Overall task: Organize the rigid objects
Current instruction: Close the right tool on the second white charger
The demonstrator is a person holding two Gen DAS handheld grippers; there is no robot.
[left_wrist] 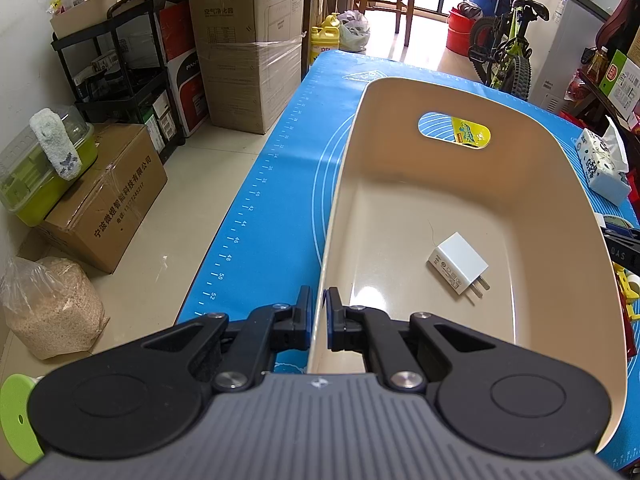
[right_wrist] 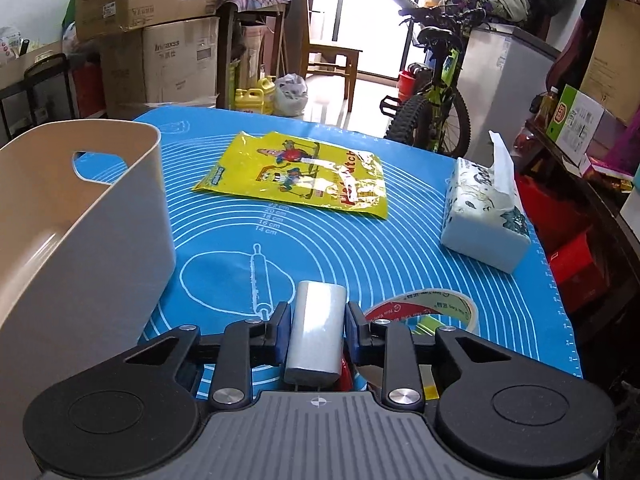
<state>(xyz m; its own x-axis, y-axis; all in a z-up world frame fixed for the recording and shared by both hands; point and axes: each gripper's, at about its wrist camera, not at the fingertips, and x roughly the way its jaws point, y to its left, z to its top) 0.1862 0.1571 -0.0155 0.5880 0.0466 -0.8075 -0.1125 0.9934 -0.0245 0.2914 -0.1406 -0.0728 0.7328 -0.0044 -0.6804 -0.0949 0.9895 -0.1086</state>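
Observation:
A beige plastic bin (left_wrist: 520,168) stands on the blue mat (left_wrist: 260,200), and a white plug charger (left_wrist: 458,264) lies on its floor. My left gripper (left_wrist: 319,308) is shut on the bin's near rim, one finger inside the wall and one outside. In the right wrist view the same bin (right_wrist: 100,200) rises at the left. My right gripper (right_wrist: 316,314) is low over the mat, its blue pads pressed on both sides of a pale grey rounded block (right_wrist: 316,344). A roll of tape (right_wrist: 432,304) lies just right of that gripper, partly hidden by its finger.
A yellow cartoon packet (right_wrist: 296,176) lies flat at the mat's far middle. A tissue pack (right_wrist: 484,216) sits near the right edge. Beyond the table are cardboard boxes (left_wrist: 248,52), a bicycle (right_wrist: 436,116) and a chair. Small yellow items (left_wrist: 628,296) lie right of the bin.

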